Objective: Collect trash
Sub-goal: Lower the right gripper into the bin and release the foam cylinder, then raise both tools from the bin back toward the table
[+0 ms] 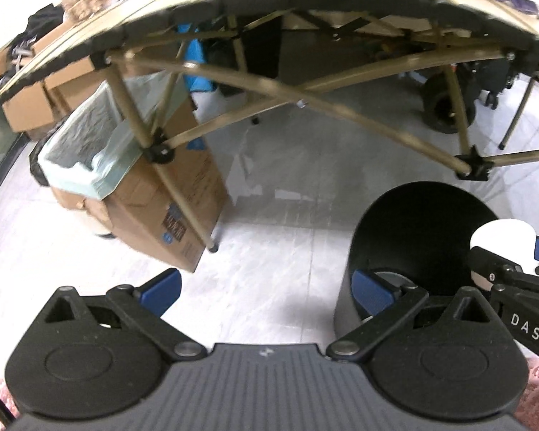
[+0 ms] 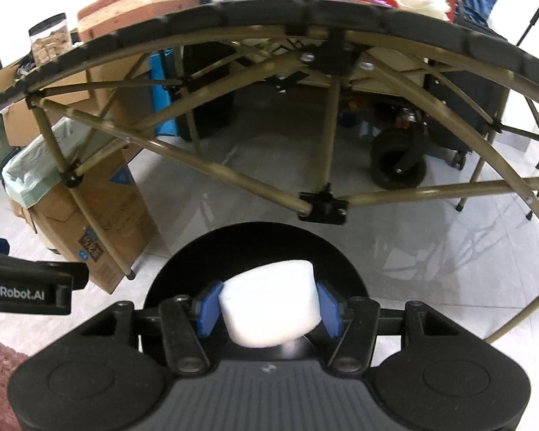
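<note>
My right gripper (image 2: pixel 269 310) is shut on a white paper cup (image 2: pixel 271 303) and holds it over the mouth of a round black trash bin (image 2: pixel 183 262) on the floor. In the left wrist view the same bin (image 1: pixel 413 222) stands at the lower right, with the white cup (image 1: pixel 503 239) and the right gripper (image 1: pixel 510 269) over its right rim. My left gripper (image 1: pixel 266 289) is open and empty, just left of the bin, with its right finger over the bin's near rim.
A folding table (image 1: pixel 233 10) with crossed metal legs spans the top of both views, with clutter on top. A cardboard box lined with a pale green bag (image 1: pixel 90 143) stands at its left. A wheeled cart (image 2: pixel 399 168) sits behind the table.
</note>
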